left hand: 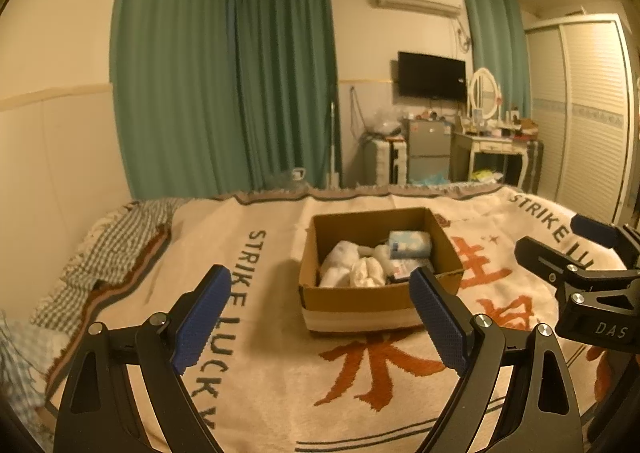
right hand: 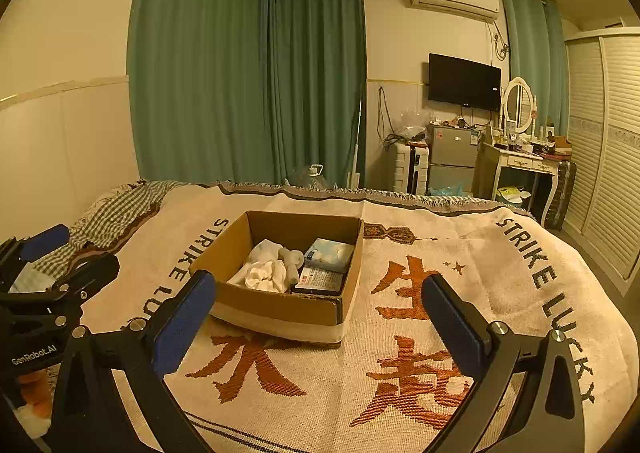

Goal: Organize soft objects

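Observation:
A brown cardboard box stands on the blanket in the middle of the bed. Inside lie white soft bundles, a light blue tissue pack and a dark printed packet. My left gripper is open and empty, above the blanket just in front of the box. My right gripper is open and empty, in front of the box and to its right. Each gripper shows at the other view's edge: the right one, the left one.
A cream blanket with orange characters and "STRIKE LUCKY" lettering covers the bed. A checked cloth lies at the far left. Green curtains, a small fridge, a dressing table and a wardrobe stand beyond the bed.

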The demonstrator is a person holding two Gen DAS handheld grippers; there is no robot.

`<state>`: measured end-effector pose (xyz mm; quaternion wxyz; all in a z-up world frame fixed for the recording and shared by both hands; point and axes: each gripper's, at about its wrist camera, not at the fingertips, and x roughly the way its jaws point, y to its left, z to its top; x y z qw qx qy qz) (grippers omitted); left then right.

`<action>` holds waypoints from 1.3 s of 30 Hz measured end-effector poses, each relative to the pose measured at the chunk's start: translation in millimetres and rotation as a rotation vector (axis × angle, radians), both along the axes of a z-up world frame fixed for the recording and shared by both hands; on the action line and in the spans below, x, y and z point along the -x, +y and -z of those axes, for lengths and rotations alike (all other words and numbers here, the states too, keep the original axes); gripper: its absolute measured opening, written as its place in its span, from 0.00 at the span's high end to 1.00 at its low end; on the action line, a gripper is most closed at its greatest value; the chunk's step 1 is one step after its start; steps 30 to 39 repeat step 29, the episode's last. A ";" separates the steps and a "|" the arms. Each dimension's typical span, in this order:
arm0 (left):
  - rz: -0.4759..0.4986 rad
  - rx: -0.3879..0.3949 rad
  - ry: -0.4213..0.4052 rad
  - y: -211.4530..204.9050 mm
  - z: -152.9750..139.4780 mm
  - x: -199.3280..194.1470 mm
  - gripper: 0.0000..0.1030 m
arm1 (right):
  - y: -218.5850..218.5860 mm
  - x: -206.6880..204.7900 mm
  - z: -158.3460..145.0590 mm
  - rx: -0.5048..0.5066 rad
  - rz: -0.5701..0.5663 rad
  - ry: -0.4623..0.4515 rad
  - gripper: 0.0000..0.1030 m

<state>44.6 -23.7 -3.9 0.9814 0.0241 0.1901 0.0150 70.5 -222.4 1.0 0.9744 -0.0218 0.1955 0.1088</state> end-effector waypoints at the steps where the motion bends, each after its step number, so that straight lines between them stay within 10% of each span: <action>1: -0.002 0.002 0.000 -0.1 -0.1 0.0 0.11 | 0.2 0.2 0.0 0.000 -0.002 0.000 0.00; 39: -0.003 0.005 -0.018 5.0 -2.7 0.7 0.11 | 1.5 -0.7 0.2 0.002 0.003 0.002 0.00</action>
